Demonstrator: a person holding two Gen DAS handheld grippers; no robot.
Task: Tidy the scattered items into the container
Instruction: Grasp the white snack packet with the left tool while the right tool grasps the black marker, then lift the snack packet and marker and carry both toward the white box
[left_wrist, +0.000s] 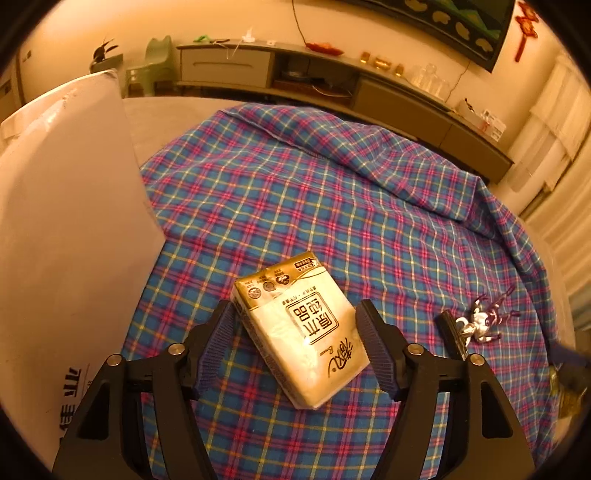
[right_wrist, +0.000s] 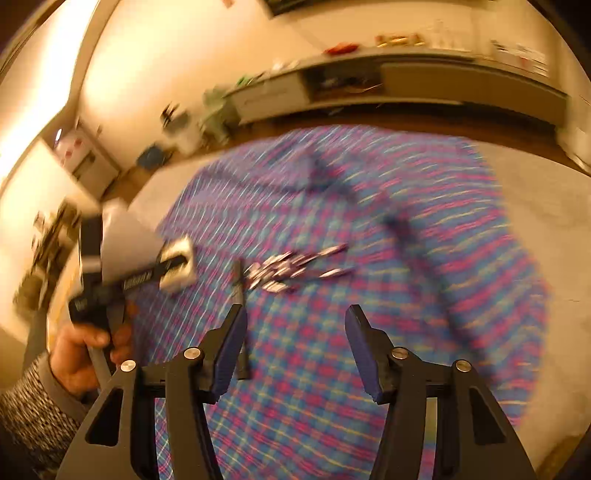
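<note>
The left gripper (left_wrist: 295, 325) hangs over a tissue pack (left_wrist: 301, 328) that lies flat on the plaid cloth (left_wrist: 295, 206). Its jaws stand spread, one finger at each side of the pack. The left finger looks to be just touching the pack's edge; the right one shows a sliver of cloth between pad and pack. The pack sits skewed between them, its printed face up.

To the left of the cloth rises a big white box (left_wrist: 66, 221), its wall close beside the pack and the gripper. Off to the right on the cloth lies a small silver-and-purple toy figure (left_wrist: 484, 317), with a dark stick-like thing (left_wrist: 452, 332) just beside it.

The right wrist view is smeared with motion. The right gripper (right_wrist: 295, 343) is over bare cloth, its jaws wide apart with nothing between them. Ahead of it lie the blurred figure (right_wrist: 291, 269) and the dark stick (right_wrist: 240, 321), which runs down toward the left finger. At the left of that view a hand (right_wrist: 85, 350) in a knitted grey sleeve grips the handle of the other gripper, which reaches toward the pack (right_wrist: 179, 262).

A low grey cabinet (left_wrist: 332, 81) runs along the far wall.
</note>
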